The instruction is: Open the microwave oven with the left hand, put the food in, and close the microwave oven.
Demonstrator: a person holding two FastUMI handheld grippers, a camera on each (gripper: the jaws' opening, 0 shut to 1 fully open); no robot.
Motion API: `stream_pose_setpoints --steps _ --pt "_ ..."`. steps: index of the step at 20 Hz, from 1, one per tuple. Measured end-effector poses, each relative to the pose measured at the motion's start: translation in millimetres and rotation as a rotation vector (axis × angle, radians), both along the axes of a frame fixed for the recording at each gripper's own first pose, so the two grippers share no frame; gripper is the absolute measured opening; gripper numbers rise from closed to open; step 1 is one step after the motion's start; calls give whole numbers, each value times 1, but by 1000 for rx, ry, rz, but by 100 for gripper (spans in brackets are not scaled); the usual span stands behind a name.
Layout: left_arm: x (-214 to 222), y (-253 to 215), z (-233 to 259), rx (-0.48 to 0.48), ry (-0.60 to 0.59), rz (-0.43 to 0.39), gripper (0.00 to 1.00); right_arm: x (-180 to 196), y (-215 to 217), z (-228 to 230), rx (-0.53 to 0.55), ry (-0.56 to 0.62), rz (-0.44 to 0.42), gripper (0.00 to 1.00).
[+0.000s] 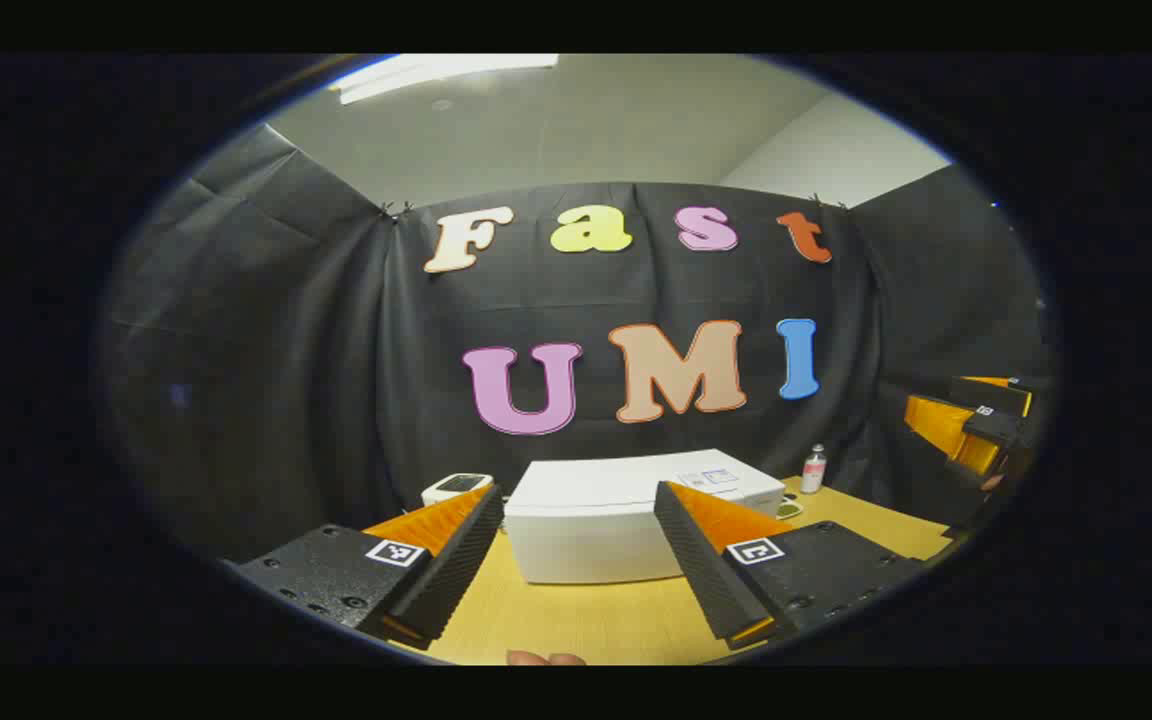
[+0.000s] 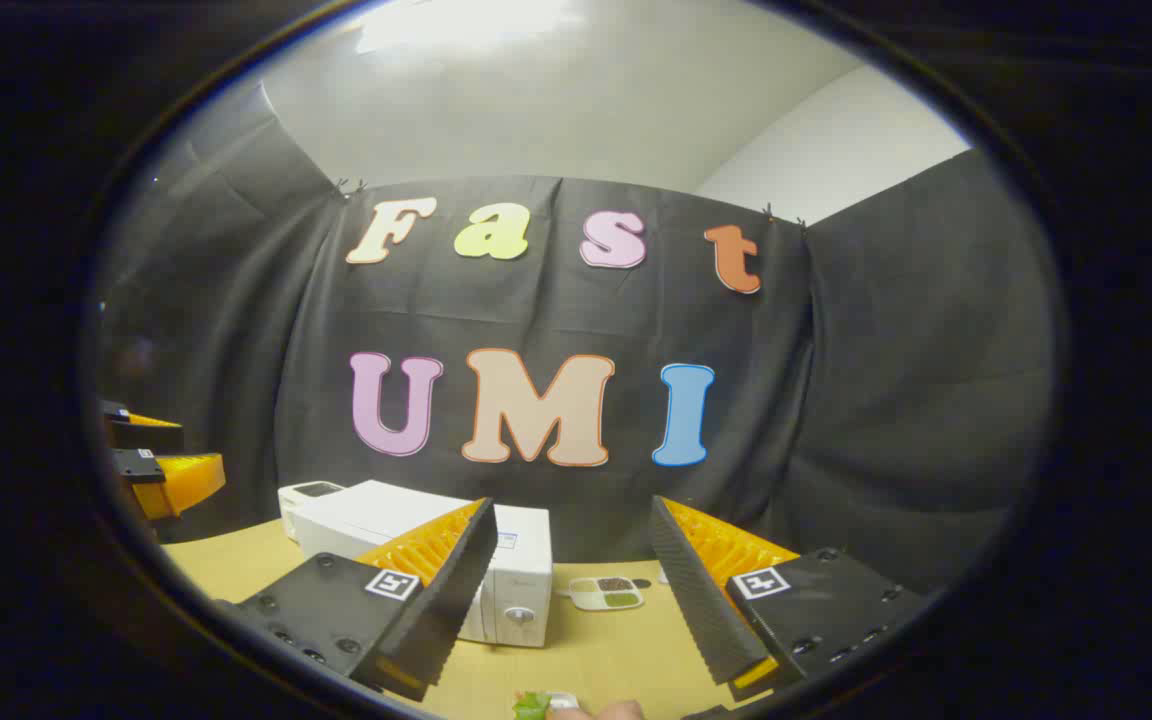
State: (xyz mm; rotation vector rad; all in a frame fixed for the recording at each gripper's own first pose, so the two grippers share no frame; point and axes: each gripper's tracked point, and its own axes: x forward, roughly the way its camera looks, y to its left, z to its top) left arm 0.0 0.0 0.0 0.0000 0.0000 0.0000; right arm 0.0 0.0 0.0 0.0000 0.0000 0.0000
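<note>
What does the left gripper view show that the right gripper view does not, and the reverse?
Left gripper view: a small bottle on the table beside the microwave. Right gripper view: the microwave's front with its knob, door apparently shut, a divided food tray beside it, something green at the bottom edge. Shared: microwave, table, a small white device beside the microwave, and the left hand-held gripper and right hand-held gripper, both open.

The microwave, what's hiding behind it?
Behind the microwave, at its left back corner, a small white device with a dark top peeks out. Behind both hangs the black cloth wall. The microwave's body hides the device's lower part.
</note>
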Motion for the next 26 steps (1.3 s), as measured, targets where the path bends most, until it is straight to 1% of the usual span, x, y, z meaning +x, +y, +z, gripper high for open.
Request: stream_pose_setpoints --steps 3,6,10,19,26 --pt "0 -6 3 16 -7 7 95 5 -3 -6 14 29 2 97" --pt "2 -12 2 17 -5 15 95 8 -2 -5 46 32 16 97" --pt "1 -18 2 17 -6 22 97 10 -4 -8 27 28 33 96" --pt "2 -28 0 27 4 28 96 13 0 -8 26 19 75 96" --pt "5 -34 -1 33 4 21 96 14 -3 -7 17 14 81 97"
